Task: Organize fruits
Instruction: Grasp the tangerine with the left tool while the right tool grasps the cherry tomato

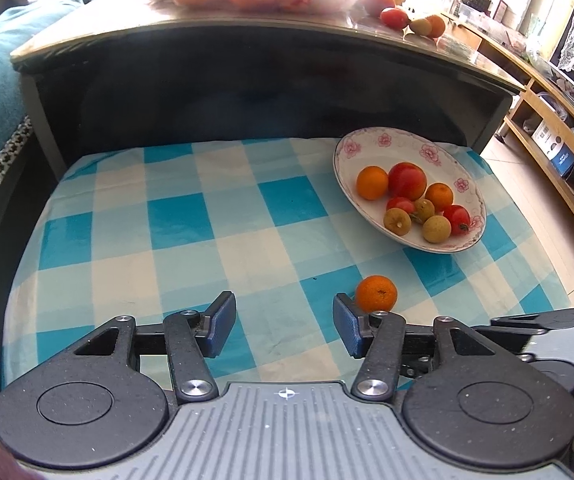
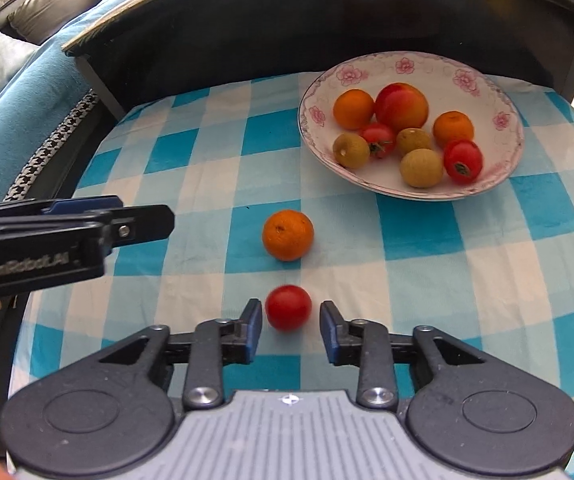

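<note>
Right wrist view: your right gripper (image 2: 291,330) stood open, its pads either side of the tomato (image 2: 288,307) with a gap on both sides; nothing was held.
Tomato: it lay on the cloth (image 2: 487,280) at the fingertips, slightly blurred, so it may have been rolling.
Closing: you would have done well to push forward until the tomato sat mid-pad, then shut gently, since the skin looked soft and round enough to squirt out.
Left gripper (image 1: 283,322): your fingers were wide apart and empty, hovering low over the cloth.
Orange (image 1: 376,293): it sat just beyond your left gripper's right pad (image 1: 347,326), outside the gap, near or touching its tip; I could not tell which.
Left advice: you needed to shift right before closing, or the pad would nudge the orange away.
Plate (image 2: 407,196): it stood beyond both loose fruits, already holding oranges, tomatoes, a larger red fruit and brownish round fruits.
Drop spot: the near rim looked free; you should have set down low, not dropped.
</note>
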`<action>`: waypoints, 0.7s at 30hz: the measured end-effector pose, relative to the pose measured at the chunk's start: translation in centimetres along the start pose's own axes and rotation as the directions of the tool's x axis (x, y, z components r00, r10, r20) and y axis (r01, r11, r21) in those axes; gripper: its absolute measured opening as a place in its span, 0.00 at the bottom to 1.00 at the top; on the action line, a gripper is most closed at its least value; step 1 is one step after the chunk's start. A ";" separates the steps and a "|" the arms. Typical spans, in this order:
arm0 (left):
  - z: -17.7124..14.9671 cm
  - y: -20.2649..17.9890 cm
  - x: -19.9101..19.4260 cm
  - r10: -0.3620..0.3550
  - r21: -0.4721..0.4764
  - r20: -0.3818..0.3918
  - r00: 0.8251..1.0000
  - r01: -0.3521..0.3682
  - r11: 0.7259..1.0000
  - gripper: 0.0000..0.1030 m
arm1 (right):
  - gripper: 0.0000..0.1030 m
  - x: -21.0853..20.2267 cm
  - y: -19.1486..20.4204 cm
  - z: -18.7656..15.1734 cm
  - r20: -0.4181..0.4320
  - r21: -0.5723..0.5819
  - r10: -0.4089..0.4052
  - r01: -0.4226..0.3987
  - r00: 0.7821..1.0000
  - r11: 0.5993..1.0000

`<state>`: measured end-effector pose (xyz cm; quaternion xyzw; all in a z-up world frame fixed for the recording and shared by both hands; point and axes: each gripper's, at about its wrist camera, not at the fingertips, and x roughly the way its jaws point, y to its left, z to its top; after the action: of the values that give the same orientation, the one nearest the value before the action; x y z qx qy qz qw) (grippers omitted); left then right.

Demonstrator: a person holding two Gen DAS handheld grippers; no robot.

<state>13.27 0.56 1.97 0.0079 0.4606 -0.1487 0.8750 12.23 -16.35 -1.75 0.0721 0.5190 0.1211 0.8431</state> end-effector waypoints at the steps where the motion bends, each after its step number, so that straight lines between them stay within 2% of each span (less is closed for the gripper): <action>1: 0.0 0.0 0.1 0.002 0.000 -0.003 1.000 -0.002 1.000 0.60 | 0.34 0.4 0.0 0.0 -0.003 -0.001 -0.001 0.001 1.000 1.000; 10: -0.1 -1.3 1.2 -0.027 0.030 -0.024 0.999 0.028 0.999 0.60 | 0.29 0.2 -0.6 -0.3 0.015 -0.023 -0.028 0.029 0.999 0.999; 17: 0.1 -3.9 3.5 -0.081 0.036 -0.044 0.996 0.083 0.996 0.59 | 0.29 -2.4 -3.3 -3.1 -0.005 -0.022 -0.060 0.060 0.998 0.998; 21: -0.1 -5.6 5.0 -0.072 0.053 -0.060 0.996 0.075 0.996 0.57 | 0.29 -3.6 -5.3 -4.6 -0.004 0.015 -0.061 0.061 0.998 0.998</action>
<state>14.34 -6.03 -1.42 0.0192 0.4817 -0.1931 0.8546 7.24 -22.50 -2.09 0.0624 0.5231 0.0918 0.8450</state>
